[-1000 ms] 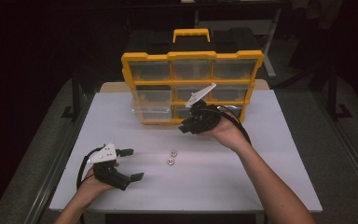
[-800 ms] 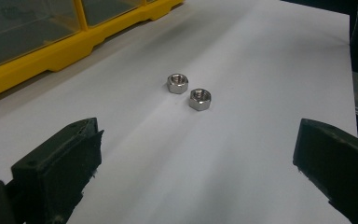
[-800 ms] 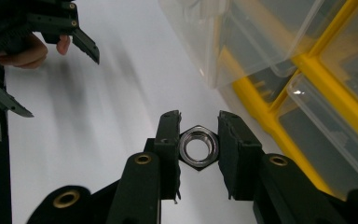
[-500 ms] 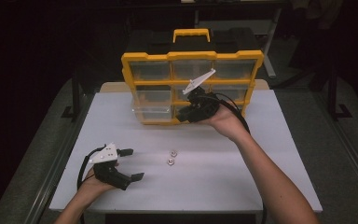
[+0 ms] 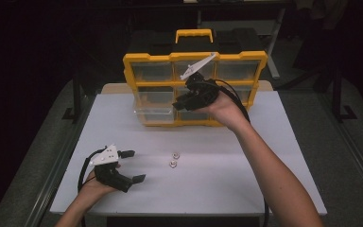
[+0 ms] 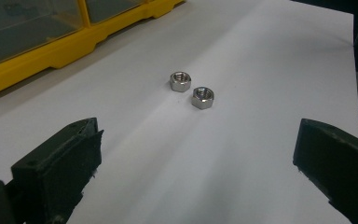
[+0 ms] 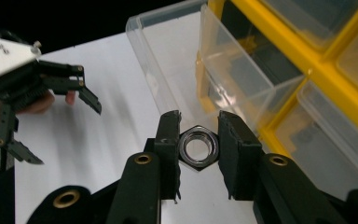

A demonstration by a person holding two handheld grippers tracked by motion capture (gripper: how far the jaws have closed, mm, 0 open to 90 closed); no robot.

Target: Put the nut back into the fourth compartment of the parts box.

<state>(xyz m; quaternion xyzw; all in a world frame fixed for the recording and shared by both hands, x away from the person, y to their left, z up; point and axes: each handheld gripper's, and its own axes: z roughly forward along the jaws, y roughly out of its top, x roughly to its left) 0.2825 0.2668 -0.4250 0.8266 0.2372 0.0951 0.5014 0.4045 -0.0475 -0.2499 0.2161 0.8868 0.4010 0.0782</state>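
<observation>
Left gripper (image 5: 131,165) sits low at the near left of the surface (image 5: 227,189), jaws spread wide, nothing between them. It's aimed at the two loose nuts (image 6: 192,88) lying just beside each other mid-surface, well ahead of the jaws.

Right gripper (image 7: 196,140) is up near the yellow organizer (image 5: 194,56), pinching a hex nut (image 7: 196,147) flat-to-flat between its pads. The nut looks like plain bright steel, threaded bore facing the camera, held square and centred.

Step in hand, as I read it: carrying this nut to a drawer. The clear pulled-out drawer (image 7: 168,60) at the lower left of the organizer is right past the nut in the right gripper view and looks empty from here.

Next move calls for getting the nut over the drawer's open top, clear of its front wall, then letting the jaws part. Drawer wall is thin clear plastic, so easy to clip the rim. Release low, else the nut may bounce out.

Two nuts left on the surface after this one.
</observation>
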